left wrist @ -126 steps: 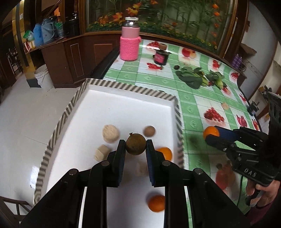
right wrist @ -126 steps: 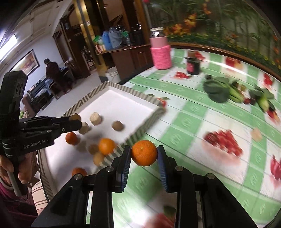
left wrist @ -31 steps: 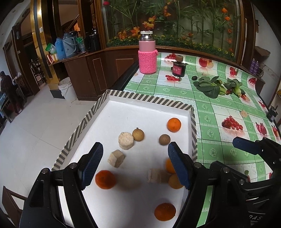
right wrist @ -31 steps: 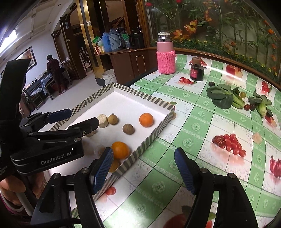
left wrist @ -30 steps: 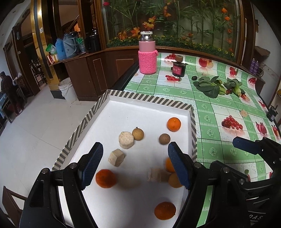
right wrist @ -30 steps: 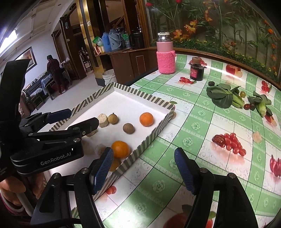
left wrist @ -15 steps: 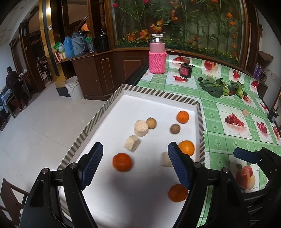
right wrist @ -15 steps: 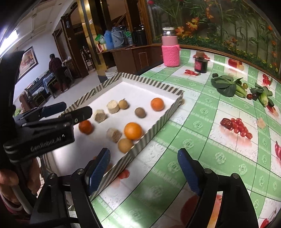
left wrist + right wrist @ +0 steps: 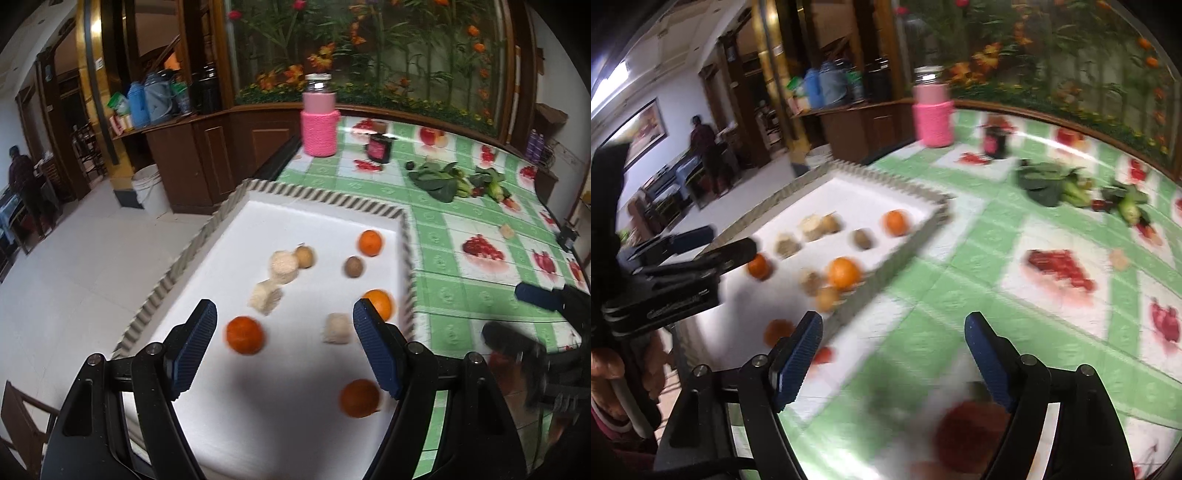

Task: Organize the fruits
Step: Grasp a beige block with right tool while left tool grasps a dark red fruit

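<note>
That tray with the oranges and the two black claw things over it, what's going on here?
A person holds a two-finger gripper in each hand and is sorting fruit into the striped-rim tray. Right now both the left gripper and the right gripper are open and empty. In the tray lie four oranges, some small brown round fruits and pale beige chunks. Leafy greens sit out on the green checked tablecloth.

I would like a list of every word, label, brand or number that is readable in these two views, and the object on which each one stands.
No text can be read here.
Left gripper: pale lettering on its black body, too blurred to read.
Dark jar: its red label is too small to read.
Pink bottle: no lettering shows.
Striped tray: no lettering shows.
Right gripper: no lettering shows.
</note>
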{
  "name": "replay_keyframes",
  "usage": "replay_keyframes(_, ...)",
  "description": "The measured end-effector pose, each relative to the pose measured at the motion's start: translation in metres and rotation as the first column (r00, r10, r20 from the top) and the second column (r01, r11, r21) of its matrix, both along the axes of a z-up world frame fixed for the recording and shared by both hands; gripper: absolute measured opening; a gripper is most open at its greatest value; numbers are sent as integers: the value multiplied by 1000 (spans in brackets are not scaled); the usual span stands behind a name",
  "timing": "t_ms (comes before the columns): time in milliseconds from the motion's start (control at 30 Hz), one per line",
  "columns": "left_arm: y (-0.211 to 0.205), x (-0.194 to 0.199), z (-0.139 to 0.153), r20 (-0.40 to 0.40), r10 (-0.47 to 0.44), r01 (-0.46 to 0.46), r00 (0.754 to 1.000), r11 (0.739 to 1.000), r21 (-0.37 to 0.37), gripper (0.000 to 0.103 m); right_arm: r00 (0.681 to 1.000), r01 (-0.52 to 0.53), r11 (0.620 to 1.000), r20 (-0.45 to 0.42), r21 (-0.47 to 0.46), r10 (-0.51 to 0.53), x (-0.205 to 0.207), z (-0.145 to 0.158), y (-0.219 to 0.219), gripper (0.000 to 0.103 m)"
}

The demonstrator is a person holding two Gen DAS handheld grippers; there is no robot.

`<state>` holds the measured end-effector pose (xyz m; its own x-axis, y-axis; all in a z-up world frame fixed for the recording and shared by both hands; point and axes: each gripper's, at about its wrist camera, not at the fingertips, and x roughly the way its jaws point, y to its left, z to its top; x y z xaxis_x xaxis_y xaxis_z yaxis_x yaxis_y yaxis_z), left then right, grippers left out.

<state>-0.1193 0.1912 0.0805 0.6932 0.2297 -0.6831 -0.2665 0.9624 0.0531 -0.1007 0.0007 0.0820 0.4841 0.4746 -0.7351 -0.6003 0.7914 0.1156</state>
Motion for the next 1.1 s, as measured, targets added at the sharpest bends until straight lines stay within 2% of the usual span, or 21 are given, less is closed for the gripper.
replay_keyframes(100, -12, 11, 0, -16, -61, 60, 998, 997, -49, 76, 995, 102, 994, -3, -32, -102, 22, -4, -39, 82)
replay_keyframes(267, -38, 33, -10, -75, -175, 164, 982, 977, -133, 76, 976, 213, 975, -28, -55, -215, 45, -13, -88, 82)
replay_keyframes(433, -69, 43, -14, -99, -254, 238, 962, 960, -146, 76, 958, 281, 958, -37, -53, -283, 57, -17, -123, 83)
replay_keyframes(733, -120, 95, -6, -140, -379, 352, 915, 918, -184, 76, 959, 283, 958, 14, -45, -282, 96, -11, -133, 83)
replay_keyframes(1100, -156, 163, -29, -205, -442, 402, 873, 891, -213, 76, 960, 279, 957, 17, -85, -278, 184, -41, -139, 79)
